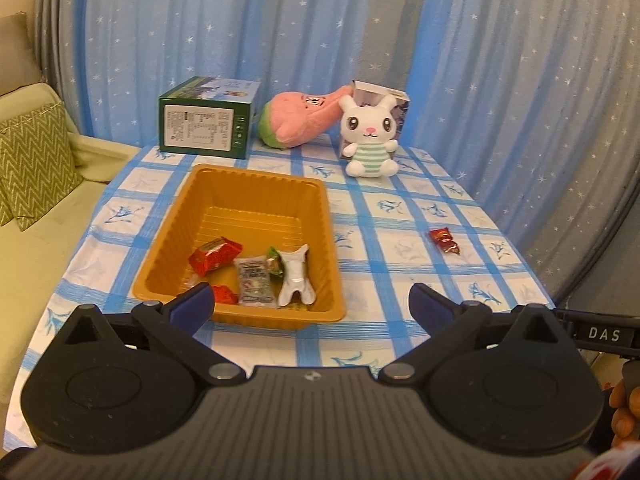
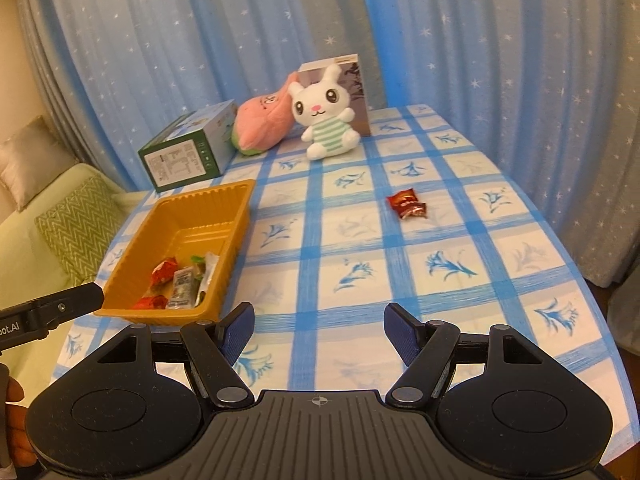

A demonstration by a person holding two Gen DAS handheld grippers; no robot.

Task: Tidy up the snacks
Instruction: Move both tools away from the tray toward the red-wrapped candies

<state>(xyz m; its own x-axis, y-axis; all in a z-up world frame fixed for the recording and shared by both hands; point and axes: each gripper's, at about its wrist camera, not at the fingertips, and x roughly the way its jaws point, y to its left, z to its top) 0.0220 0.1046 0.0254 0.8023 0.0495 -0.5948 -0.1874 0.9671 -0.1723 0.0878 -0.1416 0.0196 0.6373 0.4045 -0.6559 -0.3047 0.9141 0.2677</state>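
Observation:
An orange tray (image 1: 248,184) (image 2: 224,200) sits on the checked tablecloth and holds several snacks: a red packet (image 1: 215,255) (image 2: 163,271), a silver packet (image 1: 254,280) (image 2: 182,286), a green-wrapped one (image 1: 275,261) and a white packet (image 1: 297,276). A red candy packet (image 1: 444,241) (image 2: 407,204) lies alone on the cloth to the tray's right. My left gripper (image 1: 310,304) is open and empty just in front of the tray's near edge. My right gripper (image 2: 319,328) is open and empty over the near cloth, well short of the red candy packet.
At the table's far side stand a green box (image 1: 206,120) (image 2: 188,148), a pink plush (image 1: 300,116) (image 2: 264,124) and a white bunny plush (image 1: 370,136) (image 2: 324,120) leaning on a small box (image 2: 356,80). A sofa with a green cushion (image 1: 32,160) is at the left. Blue curtains hang behind.

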